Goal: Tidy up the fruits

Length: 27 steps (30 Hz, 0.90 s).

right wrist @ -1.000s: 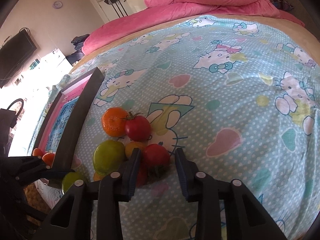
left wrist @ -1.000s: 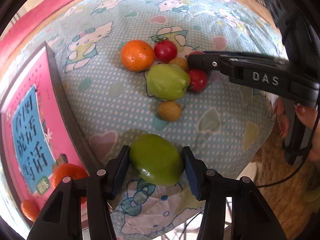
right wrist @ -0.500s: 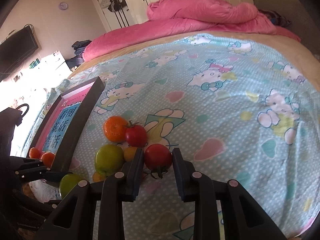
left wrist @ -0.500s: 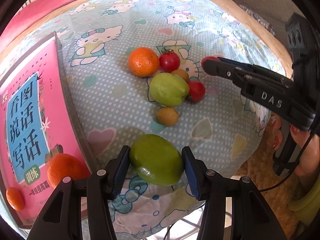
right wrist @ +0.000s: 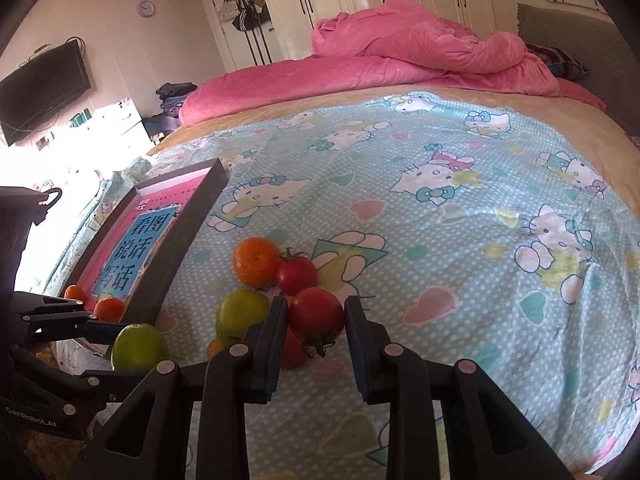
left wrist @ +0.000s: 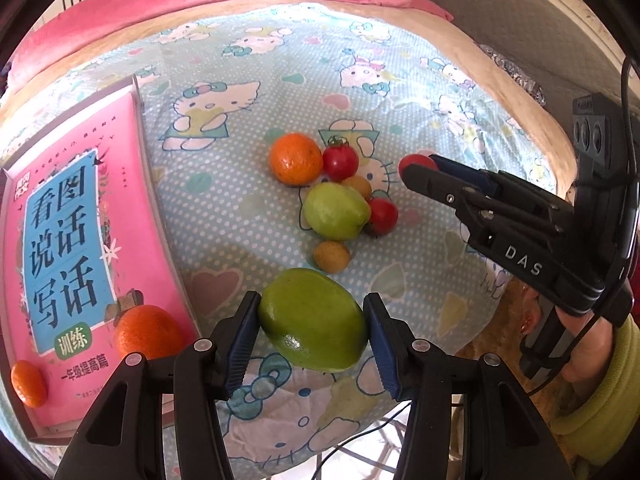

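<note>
Glossy green fruit (left wrist: 313, 319) with 1 pale highlight fills left gripper (left wrist: 312, 332).

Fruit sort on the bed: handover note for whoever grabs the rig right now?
Left gripper: shut on a green fruit, held above the bed edge.
Right gripper: shut on a red tomato.
Tray: two oranges inside.
Left on the sheet: orange, two tomatoes, green fruit, two small yellow-brown fruits.
Next, probably: both held fruits into the tray.
</note>
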Motion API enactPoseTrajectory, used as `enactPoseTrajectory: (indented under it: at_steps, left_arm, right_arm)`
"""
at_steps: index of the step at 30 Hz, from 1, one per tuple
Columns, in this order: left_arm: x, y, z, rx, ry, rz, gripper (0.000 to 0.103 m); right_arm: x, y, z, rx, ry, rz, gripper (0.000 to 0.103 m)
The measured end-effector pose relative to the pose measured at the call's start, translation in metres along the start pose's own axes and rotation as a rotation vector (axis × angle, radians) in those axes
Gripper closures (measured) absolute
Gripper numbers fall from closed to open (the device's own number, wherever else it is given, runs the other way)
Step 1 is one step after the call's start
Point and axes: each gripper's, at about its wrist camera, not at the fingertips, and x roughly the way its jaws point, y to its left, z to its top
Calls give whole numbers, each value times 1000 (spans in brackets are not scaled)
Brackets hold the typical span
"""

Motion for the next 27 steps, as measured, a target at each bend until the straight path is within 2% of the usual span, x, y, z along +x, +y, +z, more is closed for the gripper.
enactPoseTrajectory:
  at_steps: [27]
  left_arm:
    - [-51,38,-5,-112,-114,36,49]
  right_arm:
    - [-19,59,-4,-122,-44,104,73]
